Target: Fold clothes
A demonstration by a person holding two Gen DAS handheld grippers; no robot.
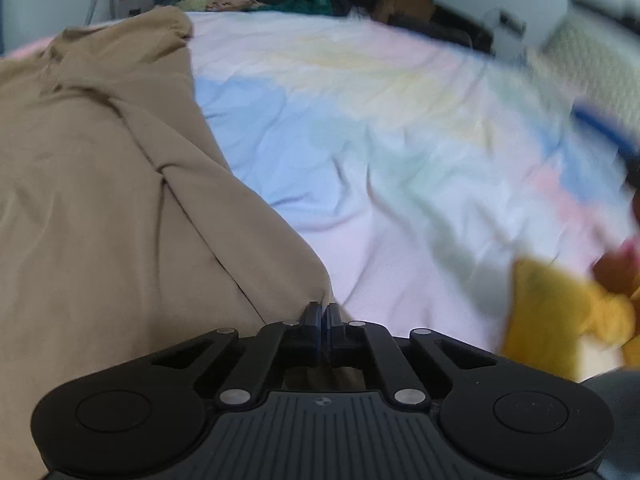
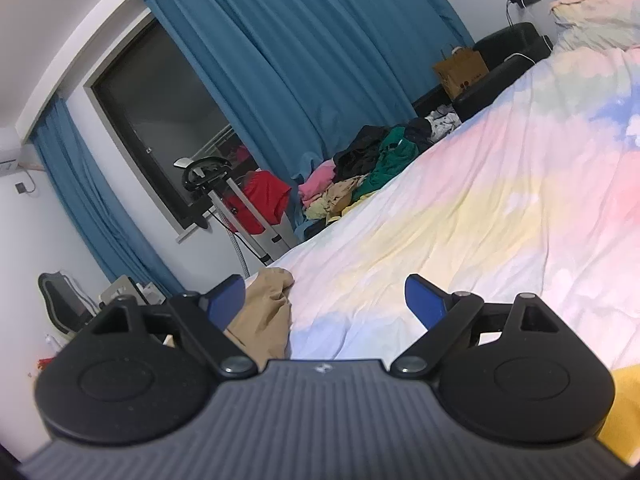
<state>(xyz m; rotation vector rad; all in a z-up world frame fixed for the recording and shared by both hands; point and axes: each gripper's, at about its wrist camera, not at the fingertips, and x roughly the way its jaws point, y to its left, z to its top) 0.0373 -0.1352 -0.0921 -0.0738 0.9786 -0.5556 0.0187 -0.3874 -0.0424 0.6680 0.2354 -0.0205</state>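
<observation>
On the bedsheet [image 1: 400, 160], left hand-held gripper [image 1: 321, 316] pinches tan garment [image 1: 120, 200].

Blue curtains [image 2: 288, 60] flank a dark window [image 2: 160, 120] behind the pastel bed [image 2: 500, 200].

Home bedroom, pastel-sheeted bed [image 2: 460, 216], blue curtains [image 2: 304, 60], heap of clothes [image 2: 360, 172], window [image 2: 168, 120]

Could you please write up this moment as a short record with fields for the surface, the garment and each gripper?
surface: bed with pastel bedsheet
garment: tan garment, lying on the sheet
left gripper: shut at the garment's corner; a pinch of cloth cannot be confirmed
right gripper: open, nothing between its fingers
background: clothes pile, blue curtain
</observation>
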